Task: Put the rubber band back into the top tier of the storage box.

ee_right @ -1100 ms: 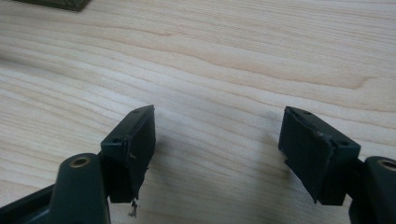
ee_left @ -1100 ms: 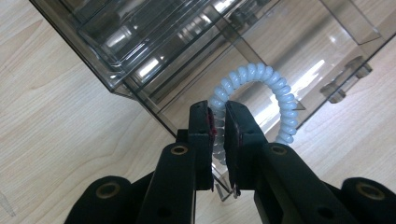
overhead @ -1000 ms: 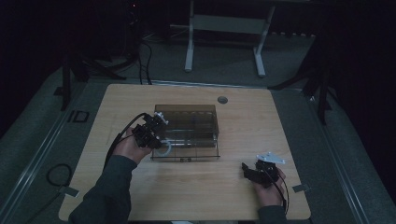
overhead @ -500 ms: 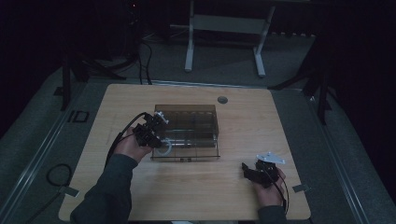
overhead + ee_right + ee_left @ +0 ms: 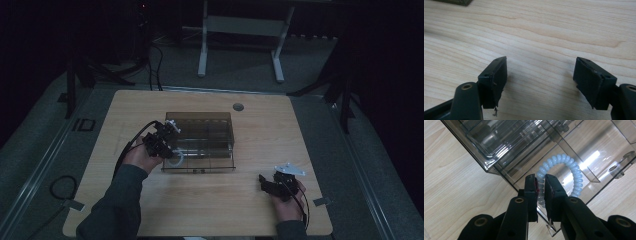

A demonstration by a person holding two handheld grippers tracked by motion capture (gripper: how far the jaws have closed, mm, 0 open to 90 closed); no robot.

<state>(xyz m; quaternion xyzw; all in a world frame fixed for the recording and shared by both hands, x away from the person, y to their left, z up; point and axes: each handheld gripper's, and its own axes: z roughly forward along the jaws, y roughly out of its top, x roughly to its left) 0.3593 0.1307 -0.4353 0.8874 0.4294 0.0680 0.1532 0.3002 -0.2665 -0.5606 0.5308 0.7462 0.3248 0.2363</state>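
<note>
the left tongs (image 5: 540, 186) pinch a pale blue coil hair tie (image 5: 564, 170) over the clear organiser (image 5: 200, 140) at frame centre, seemingly mid-placement. next likely calls for releasing it into a compartment; the right tongs (image 5: 541, 82) rest spread over the tabletop (image 5: 544, 30).

We see the left gripper (image 5: 167, 142) at about 9 o'clock from table centre, jaws nearly closed, pinching a pale blue coil ring (image 5: 564, 173). Left forearm (image 5: 117, 197) enters from 7 o'clock. Right gripper (image 5: 270, 184) sits at 4 o'clock, jaws spread wide, nothing between them.
</note>
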